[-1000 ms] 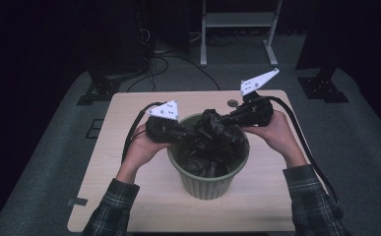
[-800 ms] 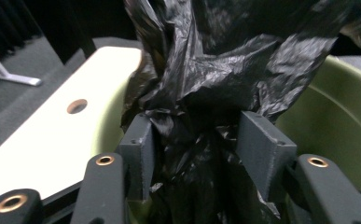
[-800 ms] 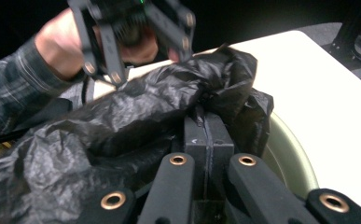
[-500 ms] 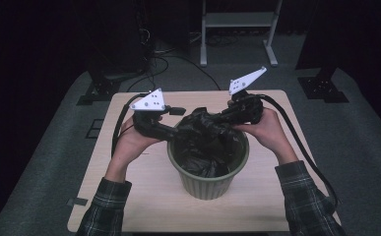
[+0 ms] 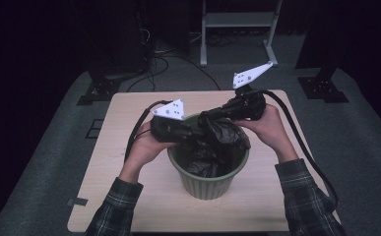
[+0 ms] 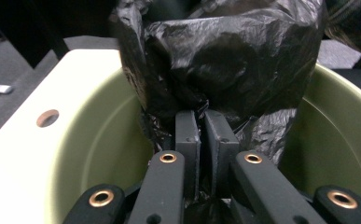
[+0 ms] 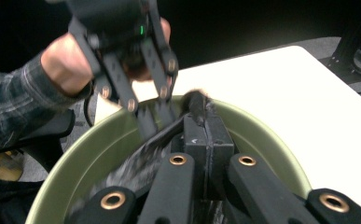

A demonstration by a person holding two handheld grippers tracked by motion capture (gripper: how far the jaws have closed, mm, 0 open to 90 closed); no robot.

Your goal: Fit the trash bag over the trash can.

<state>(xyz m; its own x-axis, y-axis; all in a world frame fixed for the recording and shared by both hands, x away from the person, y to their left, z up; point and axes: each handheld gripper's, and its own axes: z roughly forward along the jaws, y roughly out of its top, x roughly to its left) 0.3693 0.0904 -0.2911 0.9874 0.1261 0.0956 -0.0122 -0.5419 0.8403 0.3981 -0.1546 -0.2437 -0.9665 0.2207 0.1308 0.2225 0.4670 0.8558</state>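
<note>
High view: a green bin [image 5: 208, 174] stands near the front middle of the wooden table [image 5: 114, 162], with a black bin liner [image 5: 217, 135] bunched in its mouth. The left gripper [image 5: 194, 132] meets the liner at the left rim; the right gripper [image 5: 216, 116] holds it at the far right rim.

Left gripper view: the jaws have just been closing and now stand together, clamped on a fold of the bin liner [image 6: 225, 70], which rises as a crumpled mass above the bin wall [image 6: 103, 149].

Right gripper view: the jaws are pressed together on a thin edge of liner [image 7: 136, 163] above the bin rim [image 7: 257, 135]; the left gripper [image 7: 152, 116] works opposite.

Judgement: the step is spreading the liner's mouth over the rim. Advise drawing both edges outward and down evenly, keeping both grips firm and pulling gently, since thin film may tear or slip.
</note>
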